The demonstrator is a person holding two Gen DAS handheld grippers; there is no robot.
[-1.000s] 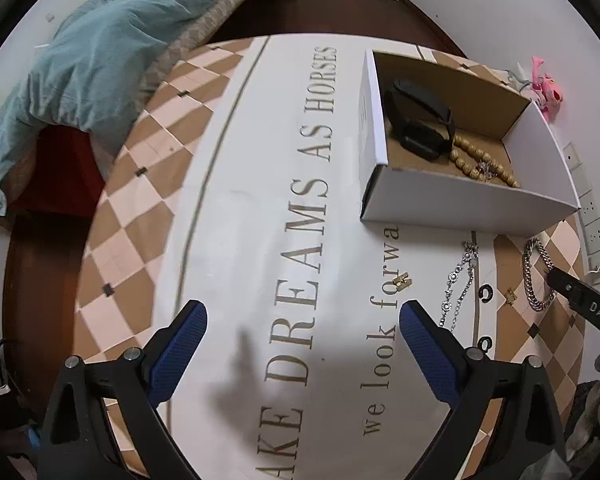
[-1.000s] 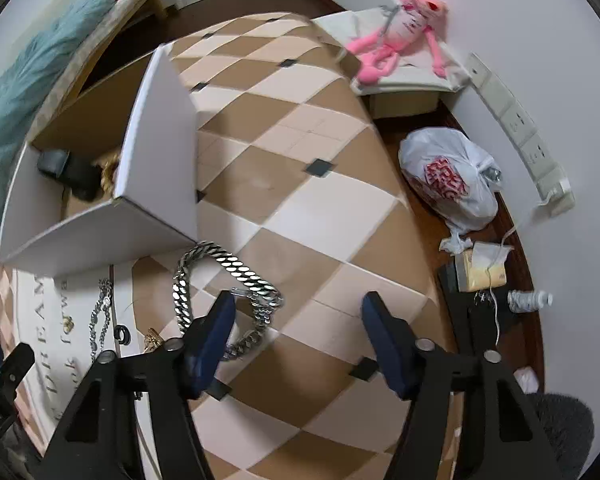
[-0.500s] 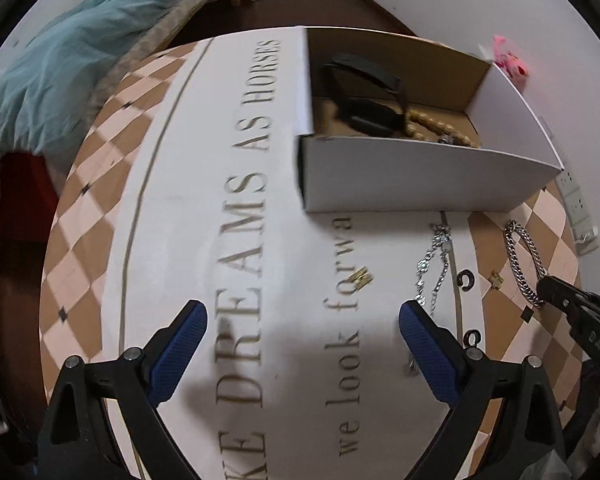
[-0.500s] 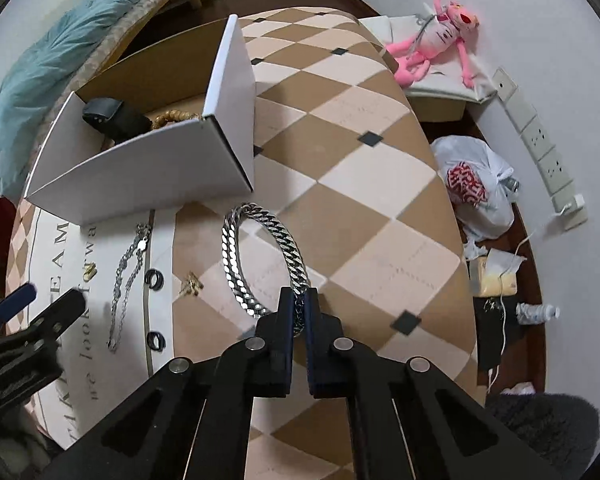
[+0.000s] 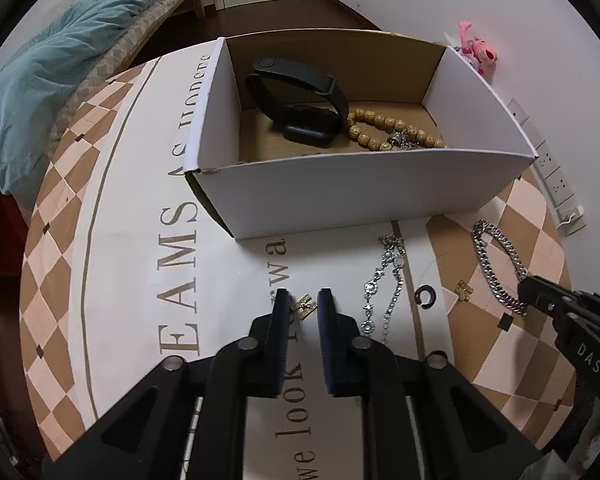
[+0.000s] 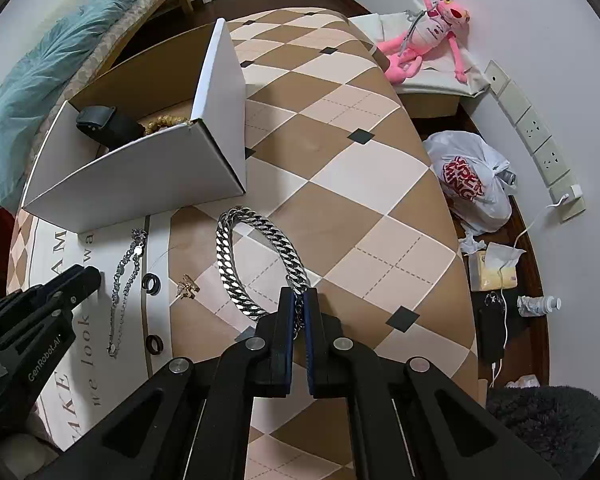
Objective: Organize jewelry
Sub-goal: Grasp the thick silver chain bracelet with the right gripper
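My left gripper [image 5: 303, 299] is nearly shut around a small gold earring [image 5: 305, 305] lying on the white cloth. My right gripper [image 6: 299, 295] is shut on the thick silver chain bracelet [image 6: 236, 264], which still rests on the table; it also shows in the left wrist view [image 5: 496, 268]. A white cardboard box [image 5: 356, 196] holds a black smartband [image 5: 300, 92] and a wooden bead bracelet [image 5: 384, 132]. A thin silver necklace [image 5: 384, 280], a second gold earring [image 6: 187, 286] and two black rings [image 6: 151, 282] lie in front of the box.
The checkered table [image 6: 340, 184] drops off to the right, where a plastic bag [image 6: 472, 188] and a pink plush toy [image 6: 432, 28] lie on the floor side. A bed with a teal duvet [image 5: 40, 80] stands to the left.
My left gripper moved forward and closed its jaws around the gold earring. My right gripper closed on the silver chain bracelet and stays on it.
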